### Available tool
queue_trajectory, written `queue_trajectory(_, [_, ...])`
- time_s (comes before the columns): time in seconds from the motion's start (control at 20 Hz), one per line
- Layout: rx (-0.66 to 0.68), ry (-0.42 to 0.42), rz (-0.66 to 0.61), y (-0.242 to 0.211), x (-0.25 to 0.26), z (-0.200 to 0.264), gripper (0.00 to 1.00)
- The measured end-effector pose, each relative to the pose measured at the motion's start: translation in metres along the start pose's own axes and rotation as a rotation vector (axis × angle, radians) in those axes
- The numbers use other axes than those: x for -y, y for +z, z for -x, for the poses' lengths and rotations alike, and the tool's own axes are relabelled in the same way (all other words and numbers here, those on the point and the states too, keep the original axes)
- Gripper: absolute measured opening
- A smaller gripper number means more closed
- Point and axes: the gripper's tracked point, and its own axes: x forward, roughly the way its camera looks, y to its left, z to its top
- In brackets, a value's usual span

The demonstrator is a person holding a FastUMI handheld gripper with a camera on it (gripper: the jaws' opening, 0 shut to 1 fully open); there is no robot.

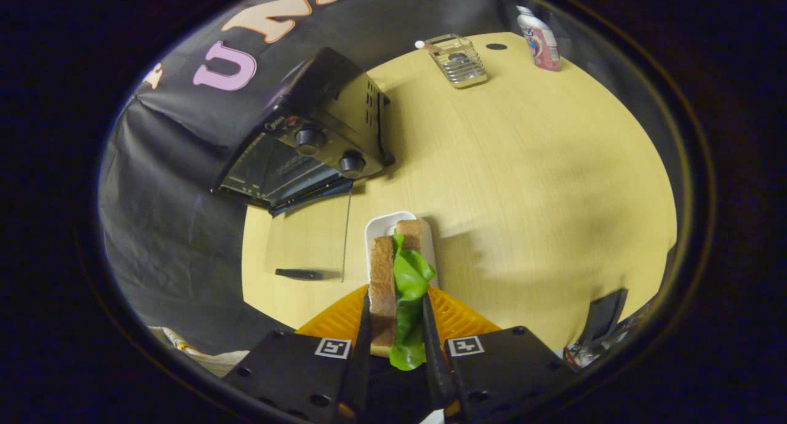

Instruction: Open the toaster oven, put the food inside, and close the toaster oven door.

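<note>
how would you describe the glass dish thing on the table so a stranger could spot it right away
Start at the black toaster oven on the wooden table; beyond it, at the far edge, sits a clear ribbed glass dish. Unlike the pink-labelled bottle nearby, it is low, square and see-through.

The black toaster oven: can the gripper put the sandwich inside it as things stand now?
Probably yes. The black toaster oven has its glass door dropped open toward the gripper, which is shut on the bread-and-lettuce sandwich. Only bare wooden table seems to lie between them.
</note>
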Motion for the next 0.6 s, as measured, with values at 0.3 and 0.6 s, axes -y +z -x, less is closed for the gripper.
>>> queue_trajectory(0.3, [0.204, 0.081, -0.188, 0.004, -0.066, 0.035, 0.43])
queue_trajectory(0.6, [0.328, 0.359, -0.447, -0.002, -0.167, -0.002, 0.43])
